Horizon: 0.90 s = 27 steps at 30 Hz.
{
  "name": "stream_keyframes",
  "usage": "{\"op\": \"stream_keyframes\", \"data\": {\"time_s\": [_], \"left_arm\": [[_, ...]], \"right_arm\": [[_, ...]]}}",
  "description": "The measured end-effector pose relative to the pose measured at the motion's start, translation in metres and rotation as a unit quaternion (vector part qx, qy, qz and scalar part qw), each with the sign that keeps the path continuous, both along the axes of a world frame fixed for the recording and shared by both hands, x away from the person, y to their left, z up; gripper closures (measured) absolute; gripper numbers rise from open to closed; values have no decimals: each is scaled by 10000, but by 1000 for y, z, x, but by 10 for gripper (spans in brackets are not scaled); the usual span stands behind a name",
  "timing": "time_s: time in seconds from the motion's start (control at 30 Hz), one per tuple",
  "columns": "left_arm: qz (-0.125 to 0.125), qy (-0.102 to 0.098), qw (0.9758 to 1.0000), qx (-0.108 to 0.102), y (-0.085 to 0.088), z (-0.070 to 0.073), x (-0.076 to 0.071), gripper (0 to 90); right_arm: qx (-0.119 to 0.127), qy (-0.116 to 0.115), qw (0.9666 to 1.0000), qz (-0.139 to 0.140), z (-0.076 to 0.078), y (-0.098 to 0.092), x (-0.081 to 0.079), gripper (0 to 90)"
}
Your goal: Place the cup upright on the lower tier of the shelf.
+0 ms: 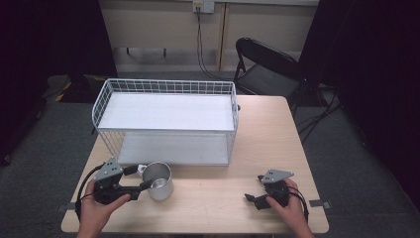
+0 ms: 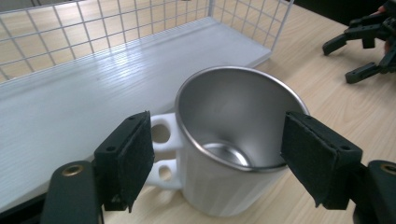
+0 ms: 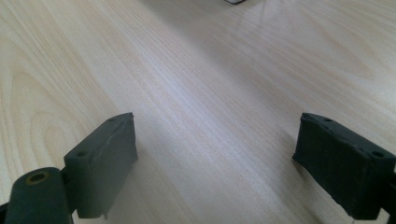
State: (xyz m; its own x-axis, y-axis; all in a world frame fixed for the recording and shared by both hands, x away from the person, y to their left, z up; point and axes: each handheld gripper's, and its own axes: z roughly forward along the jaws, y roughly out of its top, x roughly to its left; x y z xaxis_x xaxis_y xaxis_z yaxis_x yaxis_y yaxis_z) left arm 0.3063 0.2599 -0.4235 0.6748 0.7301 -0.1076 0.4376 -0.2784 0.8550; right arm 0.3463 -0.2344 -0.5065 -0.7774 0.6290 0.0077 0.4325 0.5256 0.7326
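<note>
A white mug (image 1: 159,181) with a steel inside stands upright on the wooden table (image 1: 267,134), just in front of the wire rack. My left gripper (image 1: 137,178) is open around it. In the left gripper view the mug (image 2: 229,158) sits between the two pads (image 2: 135,154), one by its white handle (image 2: 163,151), the other at its far rim, neither pressing on it. My right gripper (image 1: 253,188) rests open low over bare wood at the front right; its pads (image 3: 107,158) stand wide apart with nothing between them.
A white two-shelf wire rack (image 1: 166,119) stands at the middle of the table, both shelves bare. A black folding chair (image 1: 267,67) is behind the table's far right corner. The right gripper (image 2: 364,42) lies beyond the mug.
</note>
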Motion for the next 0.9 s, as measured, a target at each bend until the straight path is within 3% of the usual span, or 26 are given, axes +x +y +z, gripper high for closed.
{"op": "stream_keyframes", "data": {"time_s": [0.33, 0.63, 0.9], "left_arm": [[-16, -115, 9998, 190, -9, -5, 7, 367], [-11, -321, 9992, 219, -19, -1, 30, 445], [-46, -266, 9992, 301, -22, -10, 43, 506]], "right_arm": [[-1, 0, 10000, -1, 0, 0, 0, 118], [0, 0, 10000, -2, 0, 0, 0, 118], [4, 2, 10000, -3, 0, 0, 0, 118]]}}
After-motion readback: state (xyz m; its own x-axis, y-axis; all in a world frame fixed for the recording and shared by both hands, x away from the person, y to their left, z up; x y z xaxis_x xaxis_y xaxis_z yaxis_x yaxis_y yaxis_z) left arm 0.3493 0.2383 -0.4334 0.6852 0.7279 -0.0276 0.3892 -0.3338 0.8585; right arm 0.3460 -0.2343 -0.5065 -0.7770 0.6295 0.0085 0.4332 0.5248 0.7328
